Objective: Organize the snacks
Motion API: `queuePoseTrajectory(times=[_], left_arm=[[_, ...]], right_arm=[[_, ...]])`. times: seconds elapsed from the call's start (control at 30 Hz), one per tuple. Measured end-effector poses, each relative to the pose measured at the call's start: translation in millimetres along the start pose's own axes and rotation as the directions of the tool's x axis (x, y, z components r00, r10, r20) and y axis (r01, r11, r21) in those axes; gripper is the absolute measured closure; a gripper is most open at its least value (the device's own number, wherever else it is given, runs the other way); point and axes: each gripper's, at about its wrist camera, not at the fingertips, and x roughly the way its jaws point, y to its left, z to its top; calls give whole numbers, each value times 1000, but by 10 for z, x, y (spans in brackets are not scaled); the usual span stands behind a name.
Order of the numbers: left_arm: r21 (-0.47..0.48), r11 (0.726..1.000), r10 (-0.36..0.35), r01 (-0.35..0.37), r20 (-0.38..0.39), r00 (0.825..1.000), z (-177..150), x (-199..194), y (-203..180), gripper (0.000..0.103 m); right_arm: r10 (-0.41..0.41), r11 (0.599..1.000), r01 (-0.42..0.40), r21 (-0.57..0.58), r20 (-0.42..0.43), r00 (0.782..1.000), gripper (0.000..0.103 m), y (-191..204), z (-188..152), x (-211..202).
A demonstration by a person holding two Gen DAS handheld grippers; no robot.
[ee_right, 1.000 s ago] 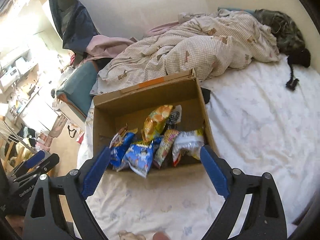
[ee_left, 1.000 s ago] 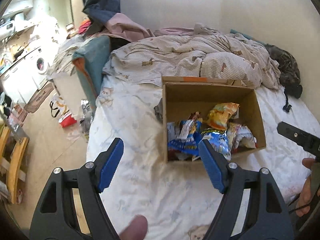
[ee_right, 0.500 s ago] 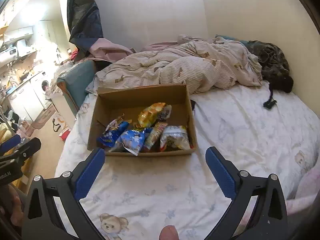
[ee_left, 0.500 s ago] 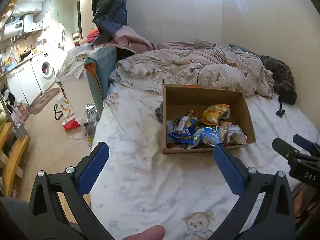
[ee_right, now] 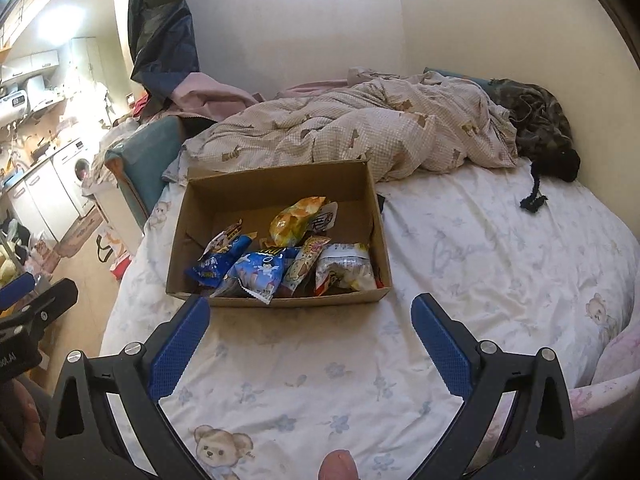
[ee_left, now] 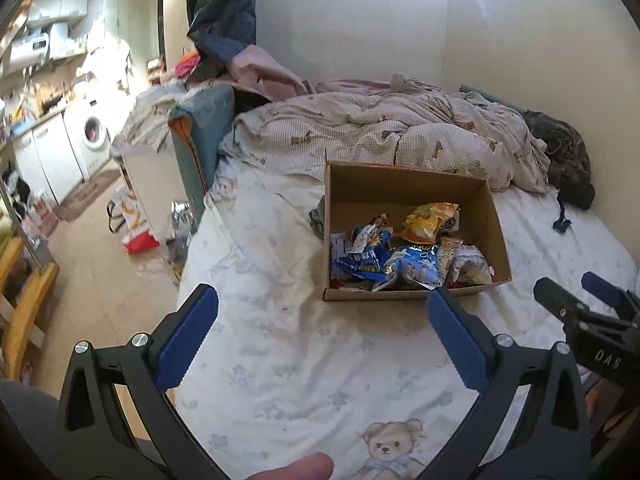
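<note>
Two grippers, both empty: left gripper [ee_left: 322, 312] and right gripper [ee_right: 310, 320], jaws spread wide, poised above the bed sheet [ee_right: 480, 248] short of the cardboard box [ee_right: 276, 182]. Snack packets [ee_right: 280, 260] lie heaped inside the box against its near wall. Step, as judged: all packets boxed, or a final check. Next move, if any: reaching in to straighten the heap.

both grippers hover side by side, left gripper [ee_left: 322, 312] and right gripper [ee_right: 310, 314] spread wide, holding nothing.
</note>
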Motion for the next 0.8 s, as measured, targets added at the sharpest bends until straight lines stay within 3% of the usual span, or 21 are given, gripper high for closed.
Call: queuePoseTrajectory(times=[0.8], left_arm=[[8,1000,-15,16,-8,1000,-13,22,-43,0]], right_arm=[[-8,1000,8,-12,1,1000,0,25,-12,-13]])
